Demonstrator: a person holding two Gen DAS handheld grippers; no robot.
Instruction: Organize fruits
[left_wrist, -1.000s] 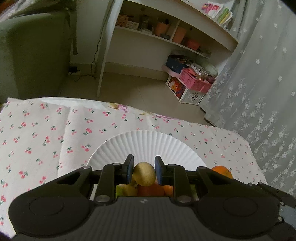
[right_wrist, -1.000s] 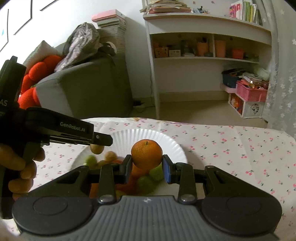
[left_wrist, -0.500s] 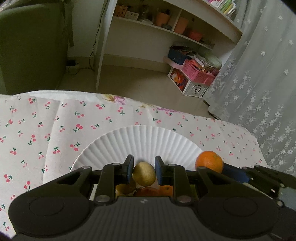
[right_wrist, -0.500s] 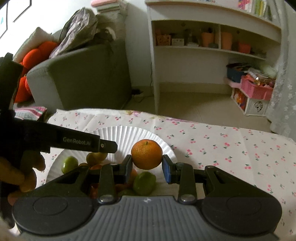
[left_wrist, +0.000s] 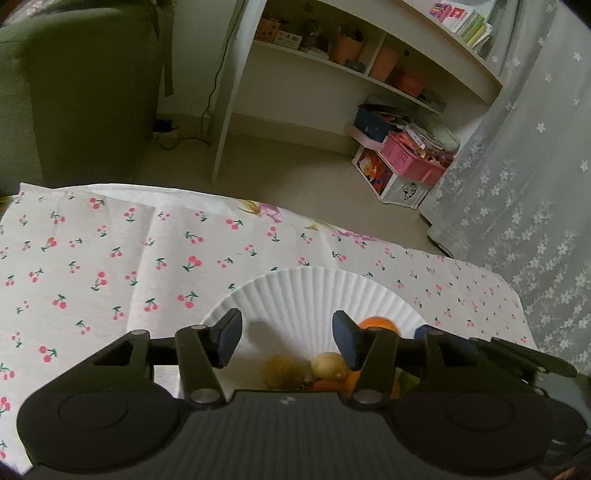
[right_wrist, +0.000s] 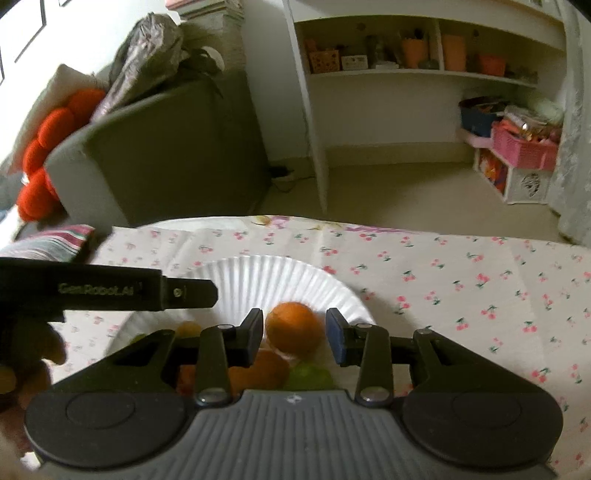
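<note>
A white paper plate (left_wrist: 310, 295) lies on the cherry-print tablecloth and holds a pile of fruits. My left gripper (left_wrist: 286, 338) is open above the plate's near side. A small yellow-brown fruit (left_wrist: 328, 365) lies below its right finger, loose on the pile, with another blurred yellowish fruit (left_wrist: 282, 369) beside it. My right gripper (right_wrist: 295, 334) is open. An orange (right_wrist: 293, 328) sits between its fingers without touching them, on top of other orange and green fruits (right_wrist: 306, 374). The plate (right_wrist: 266, 277) and the left gripper's finger (right_wrist: 147, 290) also show in the right wrist view.
The tablecloth (left_wrist: 110, 258) covers the table up to its far edge. Beyond it are a grey sofa (right_wrist: 166, 147), a white shelf unit (right_wrist: 406, 74), a pink basket (right_wrist: 524, 146) on the floor and a lace curtain (left_wrist: 535, 184) at the right.
Both grippers have opened. The left one let go of the yellow-brown fruit, which now lies on the pile. The right one let go of the orange over the plate.
</note>
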